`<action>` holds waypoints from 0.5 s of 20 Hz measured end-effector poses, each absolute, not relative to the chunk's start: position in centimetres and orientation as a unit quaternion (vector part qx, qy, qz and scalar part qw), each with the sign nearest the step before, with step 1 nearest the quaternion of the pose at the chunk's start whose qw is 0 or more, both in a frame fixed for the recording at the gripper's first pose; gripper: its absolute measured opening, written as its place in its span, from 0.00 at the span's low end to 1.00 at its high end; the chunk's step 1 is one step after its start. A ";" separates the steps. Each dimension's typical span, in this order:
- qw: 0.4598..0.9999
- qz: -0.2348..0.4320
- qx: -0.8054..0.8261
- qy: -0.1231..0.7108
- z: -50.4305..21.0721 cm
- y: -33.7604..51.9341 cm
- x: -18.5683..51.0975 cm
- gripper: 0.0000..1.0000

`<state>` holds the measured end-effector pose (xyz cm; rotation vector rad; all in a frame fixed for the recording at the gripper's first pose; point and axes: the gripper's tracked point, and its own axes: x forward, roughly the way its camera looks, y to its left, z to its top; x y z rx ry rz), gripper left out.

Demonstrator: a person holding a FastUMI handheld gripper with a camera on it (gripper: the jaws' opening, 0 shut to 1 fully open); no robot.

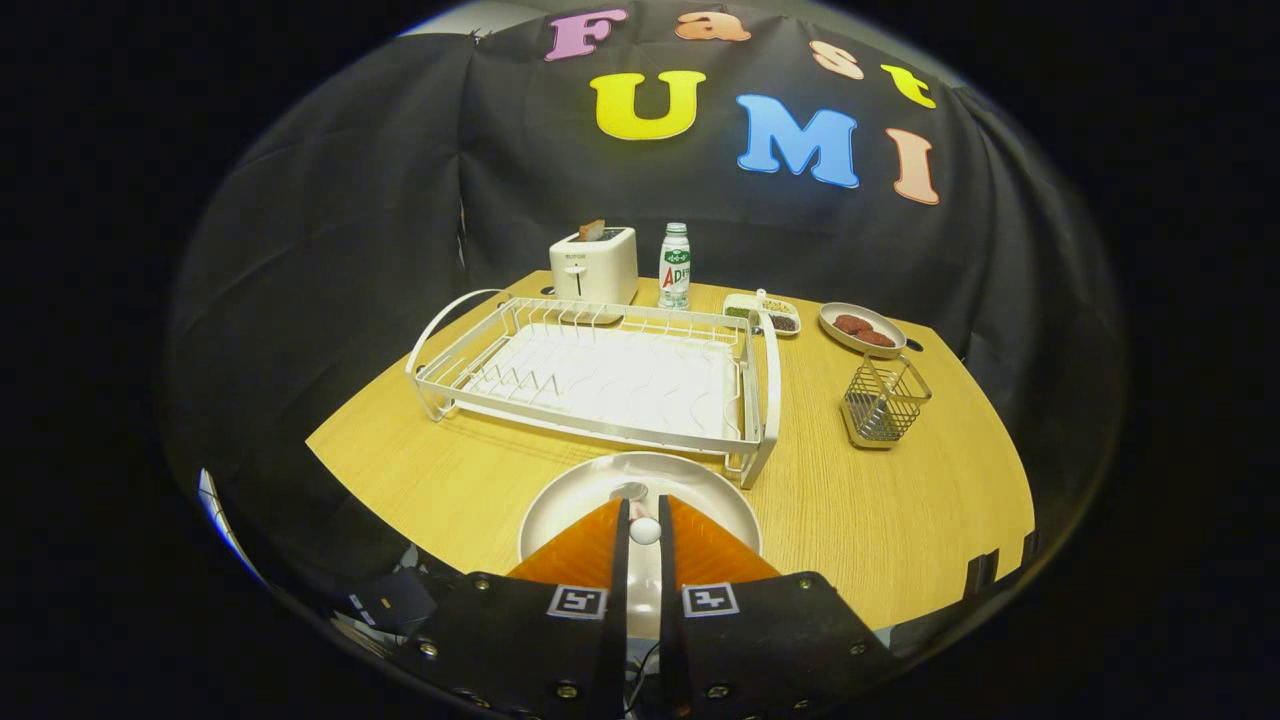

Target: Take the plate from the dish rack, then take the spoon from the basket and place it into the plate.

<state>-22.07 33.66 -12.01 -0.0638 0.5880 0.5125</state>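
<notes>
Gripper point(645, 520) fingers clamp the spoon point(640, 512) over the plate point(570, 505), positioned for release.

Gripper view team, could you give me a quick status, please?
Gripper shut on spoon, over plate. Plate on table, before empty dish rack. Nothing in the way.

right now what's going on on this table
A handheld gripper is shut on a spoon, holding it over the plate that sits on the table just in front of the empty dish rack. The spoon's bowl reaches out above the plate's middle. The wire basket to the right of the rack looks empty.
</notes>
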 end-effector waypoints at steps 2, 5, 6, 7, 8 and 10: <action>0.924 0.250 -0.031 0.289 -12.3 33.7 -22.2 0.13; 0.926 0.245 -0.028 0.287 -12.0 33.4 -22.2 0.15; 0.926 0.244 -0.028 0.286 -12.0 33.4 -22.2 0.15; 0.926 0.244 -0.027 0.285 -11.8 33.4 -22.2 0.15; 0.927 0.243 -0.027 0.284 -11.7 33.3 -22.2 0.15; 0.929 0.240 -0.026 0.281 -11.5 33.3 -22.0 0.15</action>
